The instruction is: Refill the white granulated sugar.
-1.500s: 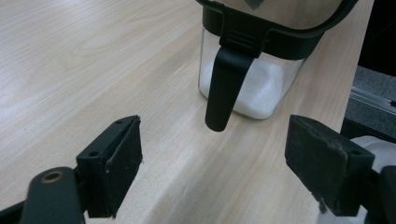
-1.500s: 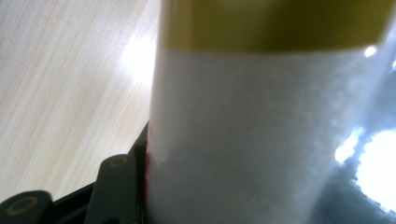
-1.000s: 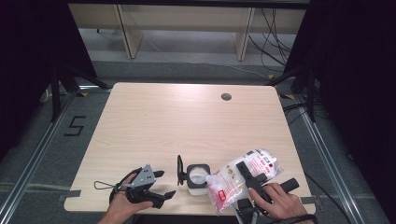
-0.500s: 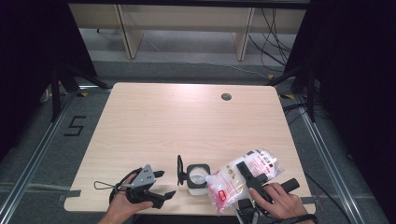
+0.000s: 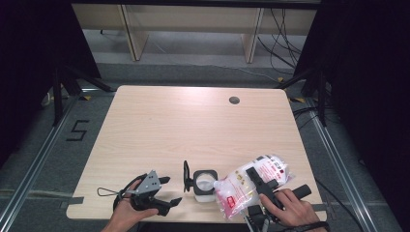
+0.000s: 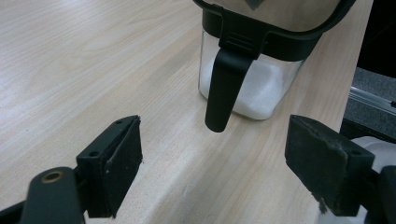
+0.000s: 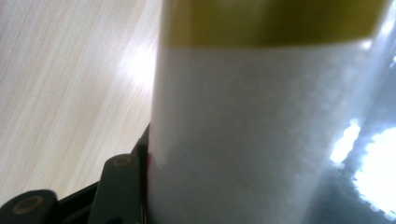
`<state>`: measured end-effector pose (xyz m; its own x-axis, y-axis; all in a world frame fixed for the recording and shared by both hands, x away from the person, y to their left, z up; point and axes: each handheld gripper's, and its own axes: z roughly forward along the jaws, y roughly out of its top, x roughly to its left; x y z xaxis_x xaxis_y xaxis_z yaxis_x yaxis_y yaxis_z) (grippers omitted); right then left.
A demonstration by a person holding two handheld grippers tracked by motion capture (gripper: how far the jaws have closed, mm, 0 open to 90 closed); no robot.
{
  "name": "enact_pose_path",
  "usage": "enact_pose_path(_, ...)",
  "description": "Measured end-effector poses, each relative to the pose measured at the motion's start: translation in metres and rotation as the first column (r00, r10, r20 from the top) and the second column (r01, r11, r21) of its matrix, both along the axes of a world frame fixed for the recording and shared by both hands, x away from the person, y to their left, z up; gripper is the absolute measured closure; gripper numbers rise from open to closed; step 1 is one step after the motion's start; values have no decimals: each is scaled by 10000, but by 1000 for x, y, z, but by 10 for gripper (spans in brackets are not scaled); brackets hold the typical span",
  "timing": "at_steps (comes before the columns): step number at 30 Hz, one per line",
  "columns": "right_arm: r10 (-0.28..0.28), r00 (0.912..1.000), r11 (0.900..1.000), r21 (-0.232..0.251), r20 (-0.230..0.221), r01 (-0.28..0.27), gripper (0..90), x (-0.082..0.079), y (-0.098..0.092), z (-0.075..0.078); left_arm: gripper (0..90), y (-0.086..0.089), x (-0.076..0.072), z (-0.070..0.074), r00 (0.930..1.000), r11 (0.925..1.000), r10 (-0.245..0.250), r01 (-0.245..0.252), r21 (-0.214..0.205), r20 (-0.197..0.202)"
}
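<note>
High view: a light wooden table (image 5: 159, 125), with a round hole (image 5: 234, 100) near the far edge. At the near edge, centre, a clear square jar (image 5: 203, 183) partly filled with white grains, its black lid (image 5: 186, 176) swung up on edge at the jar's left side. Just right of the jar, a plastic bag (image 5: 251, 186) of white grains with red print, lying tilted, its lower end reaching to the jar's rim and seemingly touching it. Over the bag, the right gripper (image 5: 256, 181), held by the right hand (image 5: 290, 212) at the near right corner, clamped across the bag's middle. To the left of the jar, a little apart, the left gripper (image 5: 167, 189) in the left hand (image 5: 128, 212), jaws spread and pointing toward the jar, nothing between them.

Left gripper view: both black jaws wide apart, low over the table, empty. Straight ahead and near, the jar (image 6: 252, 88) with white grains settled in its lower part, a black latch (image 6: 224, 88) hanging down its front from the dark rim.

Right gripper view: very close and blurred. The bag (image 7: 261, 130) pressed up against the lens, pale with a yellow band (image 7: 275, 21) at the top. One jaw flat against the bag's left side; the other hidden behind the bag. Probably a firm pinch, judging by the contact. Table grain visible at left.
</note>
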<state>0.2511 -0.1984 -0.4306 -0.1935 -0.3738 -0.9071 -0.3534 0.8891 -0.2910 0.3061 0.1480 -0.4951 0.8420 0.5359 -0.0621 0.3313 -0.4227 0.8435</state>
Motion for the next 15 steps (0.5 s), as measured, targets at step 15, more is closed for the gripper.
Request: enact_pose_path(15,114,9999,9996,-275,125,-111,489,1,0,2,187,-1,-1,0,9998,9999,111,-112,-58,-139)
